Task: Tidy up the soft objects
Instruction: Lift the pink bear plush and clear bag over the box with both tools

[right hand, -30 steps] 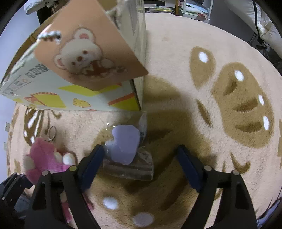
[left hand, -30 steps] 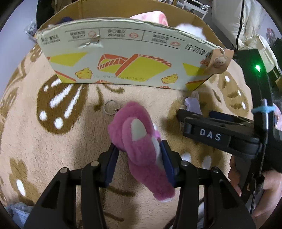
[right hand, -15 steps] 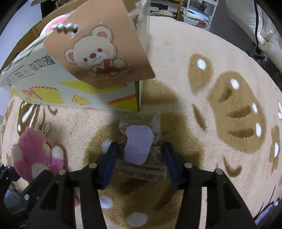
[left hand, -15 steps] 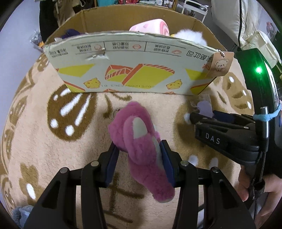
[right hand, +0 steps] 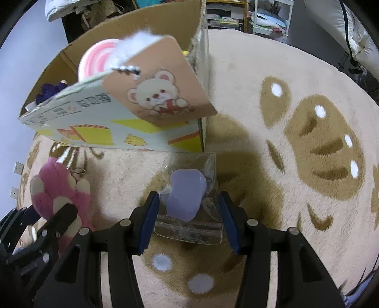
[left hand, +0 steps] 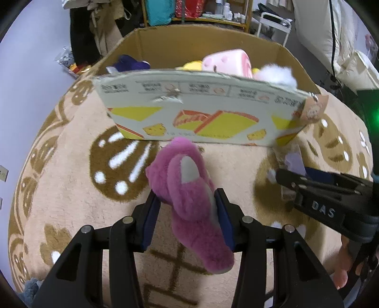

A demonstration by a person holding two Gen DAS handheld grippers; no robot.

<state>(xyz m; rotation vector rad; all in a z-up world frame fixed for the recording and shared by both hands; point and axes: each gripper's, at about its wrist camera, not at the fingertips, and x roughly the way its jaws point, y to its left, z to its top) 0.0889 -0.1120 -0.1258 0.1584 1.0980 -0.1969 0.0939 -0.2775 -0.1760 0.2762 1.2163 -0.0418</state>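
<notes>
We see the left hand-held gripper (left hand: 189, 219) clamping the pink plush (left hand: 189, 196) above the rug (left hand: 71, 189), near the cardboard box (left hand: 201, 113). The right hand-held gripper (right hand: 188, 219) pinches the bagged lilac toy (right hand: 186, 196) at the box's corner.

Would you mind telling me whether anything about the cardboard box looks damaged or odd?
Yes: the cardboard box has a small torn, scuffed patch on its printed front flap, and a bear hang tag dangles over its corner from a toy inside.

Pretty clearly my room at home. There's a plush rug (right hand: 272, 78) with cartoon prints underfoot. Cluttered shelves (left hand: 201, 11) and white bedding (left hand: 331, 35) sit behind it.
</notes>
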